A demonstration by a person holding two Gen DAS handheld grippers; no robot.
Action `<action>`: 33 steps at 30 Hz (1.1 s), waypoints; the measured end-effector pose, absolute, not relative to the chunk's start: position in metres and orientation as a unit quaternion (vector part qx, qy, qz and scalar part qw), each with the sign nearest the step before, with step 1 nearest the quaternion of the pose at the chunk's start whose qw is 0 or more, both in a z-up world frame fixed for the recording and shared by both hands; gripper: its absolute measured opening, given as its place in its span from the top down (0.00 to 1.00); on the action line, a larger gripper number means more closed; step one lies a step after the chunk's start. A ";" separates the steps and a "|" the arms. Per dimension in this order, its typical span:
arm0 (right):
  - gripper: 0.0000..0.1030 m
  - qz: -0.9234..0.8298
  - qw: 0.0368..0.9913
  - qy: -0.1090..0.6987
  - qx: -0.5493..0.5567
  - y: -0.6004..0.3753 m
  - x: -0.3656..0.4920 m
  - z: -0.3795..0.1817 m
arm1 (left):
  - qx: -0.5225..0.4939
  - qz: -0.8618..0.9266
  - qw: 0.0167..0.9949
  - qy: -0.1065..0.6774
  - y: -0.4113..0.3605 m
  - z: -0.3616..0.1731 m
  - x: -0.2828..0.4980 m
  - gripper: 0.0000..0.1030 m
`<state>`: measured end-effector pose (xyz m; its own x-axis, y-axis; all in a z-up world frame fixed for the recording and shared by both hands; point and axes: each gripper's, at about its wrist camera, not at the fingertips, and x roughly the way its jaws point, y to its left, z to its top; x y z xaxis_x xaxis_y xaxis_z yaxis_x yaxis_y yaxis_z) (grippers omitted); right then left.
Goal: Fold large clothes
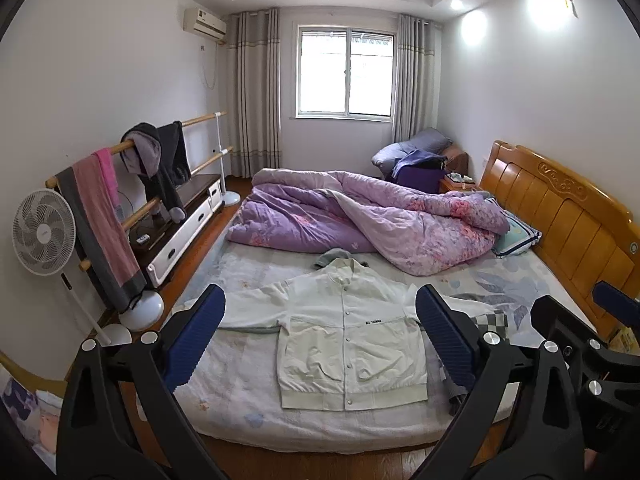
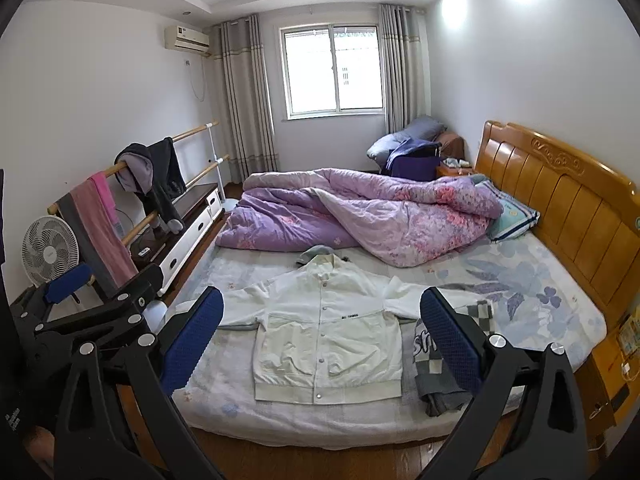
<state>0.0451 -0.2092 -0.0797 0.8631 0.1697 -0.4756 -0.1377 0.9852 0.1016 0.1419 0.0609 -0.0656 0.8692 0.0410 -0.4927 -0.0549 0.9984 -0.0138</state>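
Note:
A white button-up jacket lies flat, front up, sleeves spread, on the near part of the bed; it also shows in the right wrist view. My left gripper is open and empty, held above the floor in front of the bed, with the jacket seen between its blue pads. My right gripper is open and empty too, beside the left one, which shows at the left of its view. A grey checked garment lies crumpled by the jacket's right sleeve.
A purple floral quilt is bunched across the far half of the bed. A wooden headboard stands on the right. A clothes rail with hanging garments, a white fan and a low cabinet line the left wall.

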 end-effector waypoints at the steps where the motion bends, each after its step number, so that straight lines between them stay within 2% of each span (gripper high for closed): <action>1: 0.07 0.078 0.966 0.246 0.031 -0.208 0.043 -0.078 | -0.012 0.025 0.967 0.252 0.060 -0.063 0.141 0.06; 12: 0.07 0.046 0.976 0.214 0.022 -0.206 0.026 -0.058 | -0.005 0.009 0.973 0.232 0.055 -0.042 0.132 0.06; 33: 0.07 0.018 0.977 0.211 0.027 -0.202 0.014 -0.051 | -0.001 -0.016 0.974 0.226 0.059 -0.035 0.128 0.06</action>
<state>0.0143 -0.2020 -0.0508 0.9099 0.0457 -0.4122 -0.0231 0.9979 0.0598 0.1280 0.0585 -0.0350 0.8973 -0.0316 -0.4403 0.0307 0.9995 -0.0091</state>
